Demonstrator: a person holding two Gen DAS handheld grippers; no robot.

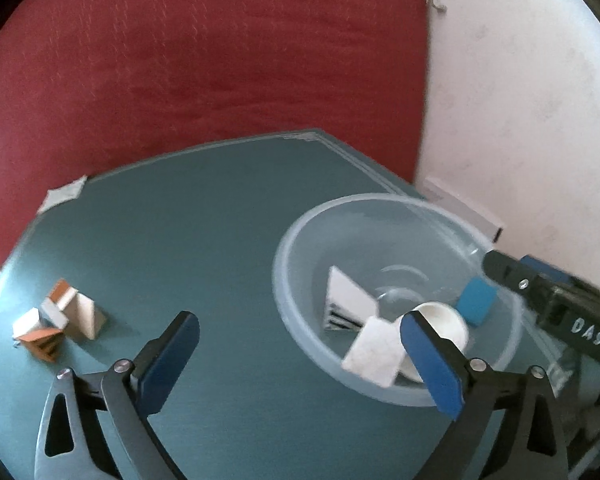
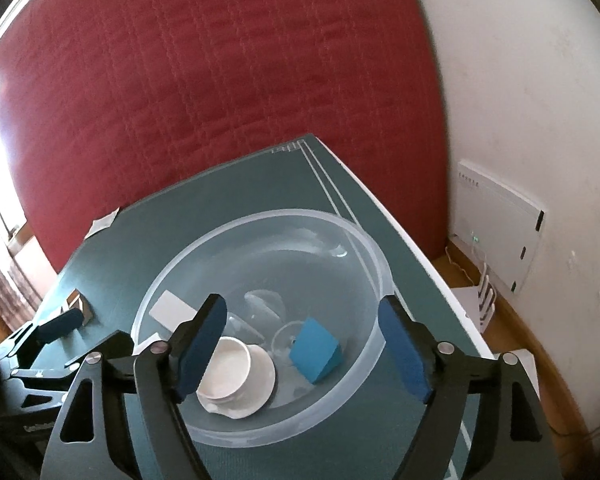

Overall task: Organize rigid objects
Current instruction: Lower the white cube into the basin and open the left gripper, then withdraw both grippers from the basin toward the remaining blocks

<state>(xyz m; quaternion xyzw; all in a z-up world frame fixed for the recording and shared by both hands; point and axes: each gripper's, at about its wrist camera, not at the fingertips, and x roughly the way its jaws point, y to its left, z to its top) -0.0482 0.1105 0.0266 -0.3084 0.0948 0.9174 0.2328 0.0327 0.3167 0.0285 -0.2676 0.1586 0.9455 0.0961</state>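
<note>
A clear plastic bowl (image 1: 300,236) (image 2: 364,240) stands on the teal table. In it lie a blue block (image 1: 476,300) (image 2: 314,350), a white cup (image 1: 444,316) (image 2: 228,372), a white block (image 1: 374,354) and a white card (image 1: 348,296) (image 2: 170,308). A cluster of orange, white and wooden blocks (image 1: 56,320) lies on the table at the left. My left gripper (image 1: 300,360) is open and empty above the table, between the cluster and the bowl. My right gripper (image 2: 304,344) is open and empty over the bowl; it also shows in the left wrist view (image 1: 512,276).
A red cushion (image 1: 204,52) rises behind the table (image 1: 204,208). A white wall (image 2: 532,80) with a white router box (image 2: 500,220) is at the right. A scrap of paper (image 1: 62,194) lies at the table's far left corner.
</note>
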